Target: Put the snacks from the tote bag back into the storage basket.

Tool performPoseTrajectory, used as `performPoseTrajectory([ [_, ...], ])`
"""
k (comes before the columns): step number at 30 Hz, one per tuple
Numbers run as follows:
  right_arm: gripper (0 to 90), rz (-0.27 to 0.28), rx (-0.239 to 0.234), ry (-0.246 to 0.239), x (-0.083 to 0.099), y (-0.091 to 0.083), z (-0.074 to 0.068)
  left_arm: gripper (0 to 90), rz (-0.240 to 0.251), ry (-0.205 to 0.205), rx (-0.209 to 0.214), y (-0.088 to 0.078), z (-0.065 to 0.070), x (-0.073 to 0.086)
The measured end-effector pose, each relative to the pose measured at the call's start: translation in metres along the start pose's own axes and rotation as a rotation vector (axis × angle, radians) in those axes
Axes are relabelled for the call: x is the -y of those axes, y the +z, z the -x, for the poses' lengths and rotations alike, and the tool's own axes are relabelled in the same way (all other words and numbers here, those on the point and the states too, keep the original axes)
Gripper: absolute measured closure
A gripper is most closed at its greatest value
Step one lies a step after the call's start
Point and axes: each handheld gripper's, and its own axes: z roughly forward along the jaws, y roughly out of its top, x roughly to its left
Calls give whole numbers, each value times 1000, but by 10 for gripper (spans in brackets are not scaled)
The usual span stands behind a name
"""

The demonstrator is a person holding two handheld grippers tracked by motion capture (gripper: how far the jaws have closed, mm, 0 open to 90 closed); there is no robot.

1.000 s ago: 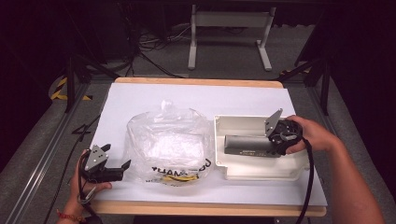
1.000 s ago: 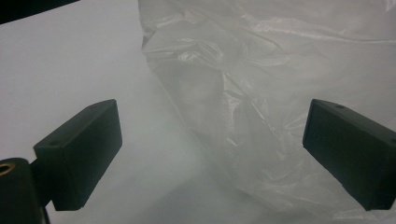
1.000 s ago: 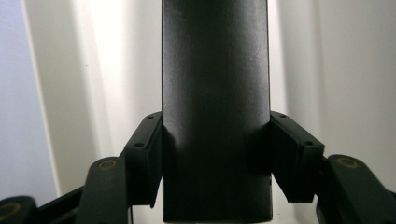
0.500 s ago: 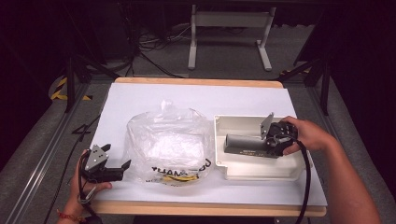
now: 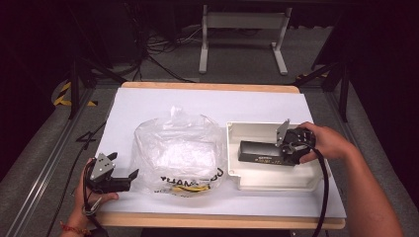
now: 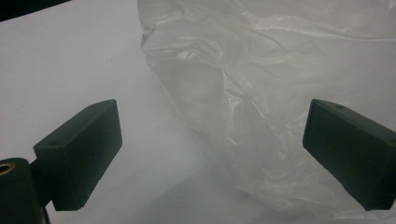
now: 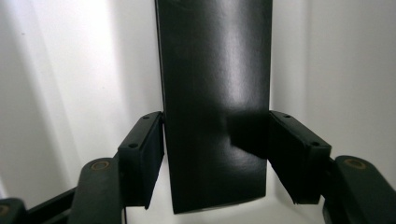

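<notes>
One long, flat black rectangular box (image 7: 215, 107) lies in the white open-topped plastic tray (image 5: 271, 182) at the right of your white tabletop (image 5: 148, 106), and its near end sits squarely between the jaws of your right gripper (image 7: 215, 154). In the right gripper view the box runs straight away from you up the middle of the frame, with one black pad on each long side. The left pad lies right against the box's edge; the right pad meets the box in shadow, so a thin gap there cannot be ruled out. These jaws have just been opening, easing off a tighter clamp with the box between them, and whether they grip it or have let it go cannot be told from here. From the high view the box lies level, lengthwise across the tray, its far end pointing toward the middle of the tabletop, and your right hand (image 5: 323, 142) sits at the tray's right side.

Just left of the tray, a crumpled clear plastic bag (image 5: 178, 150) with black lettering and something yellow inside rests on the tabletop, its edge touching the tray wall. Your left gripper (image 5: 127, 178) rests at the bag's lower left corner, jaws spread wide and holding nothing; in the left gripper view the bag's wrinkled film (image 6: 261, 93) lies ahead, between and beyond the pads.
</notes>
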Motion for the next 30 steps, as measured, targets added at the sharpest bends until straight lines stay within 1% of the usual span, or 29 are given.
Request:
performPoseTrajectory([
  [4,382,-4,1,10,2,-1,0,55,-2,1,0,0,0,0],
  [5,380,3,2,7,3,0,0,55,-1,0,0,0,0,0],
  [7,380,-2,9,19,4,-1,0,55,0,-2,0,0,0,0],
  [12,375,3,28,33,9,-5,0,55,1,-2,2,0,0,0],
  [14,375,15,33,45,11,-8,-2,56,1,0,0,0,0,0],
  [16,368,27,50,47,13,-11,-2,55,3,-1,1,0,0,0],
  [19,368,79,70,70,18,-16,-5,55,1,1,0,0,0,0],
  [20,368,79,70,70,18,-16,-5,55,1,1,0,0,0,0],
  [21,367,97,78,80,19,-19,-5,55,3,2,0,0,0,0],
  [22,365,128,89,95,21,-21,-6,55,3,1,-1,0,0,0],
  [23,355,165,111,110,23,-24,-7,55,3,1,0,0,0,0],
  [24,345,182,123,121,24,-26,-8,55,3,0,0,0,0,0],
  [26,321,249,151,170,28,-30,-11,55,3,2,0,0,0,0],
  [27,293,285,163,192,31,-32,-12,55,3,1,0,0,0,0],
  [29,282,341,187,239,35,-35,-15,55,2,0,0,0,0,0],
  [30,272,359,194,250,36,-37,-17,55,3,0,0,0,0,0],
])
